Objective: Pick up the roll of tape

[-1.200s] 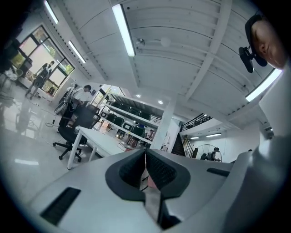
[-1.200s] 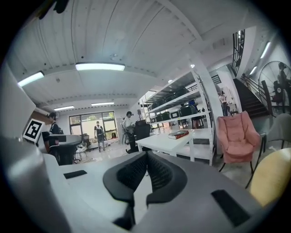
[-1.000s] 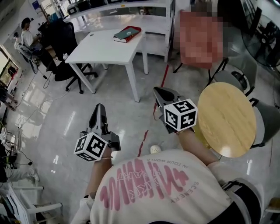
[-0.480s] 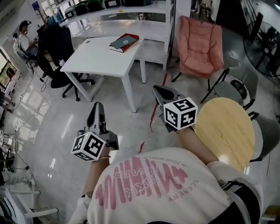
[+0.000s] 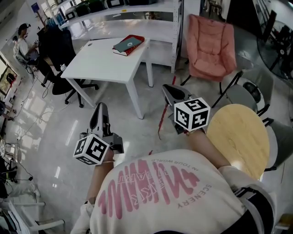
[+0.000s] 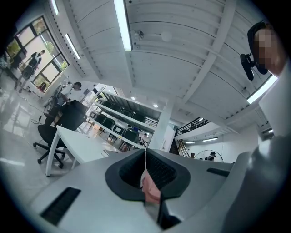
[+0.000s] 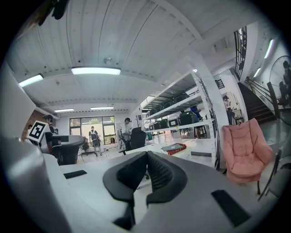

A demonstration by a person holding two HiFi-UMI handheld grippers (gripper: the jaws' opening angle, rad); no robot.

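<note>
No roll of tape shows in any view. My left gripper [image 5: 100, 110] is held out level over the grey floor, short of the white table [image 5: 103, 61]; its jaws meet at the tips [image 6: 145, 154], shut. A pinkish patch shows low behind them and I cannot tell what it is. My right gripper [image 5: 169, 90] is held level beside the table's near right leg, its jaws pressed together [image 7: 145, 157] with nothing between them. On the table's far right corner lies a red and teal book [image 5: 129, 44], which the right gripper view also shows [image 7: 173, 147].
A pink folding chair [image 5: 211, 45] stands at the back right, a round wooden table [image 5: 240, 137] close on my right. Black office chairs [image 5: 57, 50] and a seated person are at the far left. White shelving [image 5: 137, 13] runs behind the table. A red line [image 5: 161, 121] marks the floor.
Both grippers have been carried forward toward the white table, which now sits nearer and lower in the head view. Both pairs of jaws stay shut.
</note>
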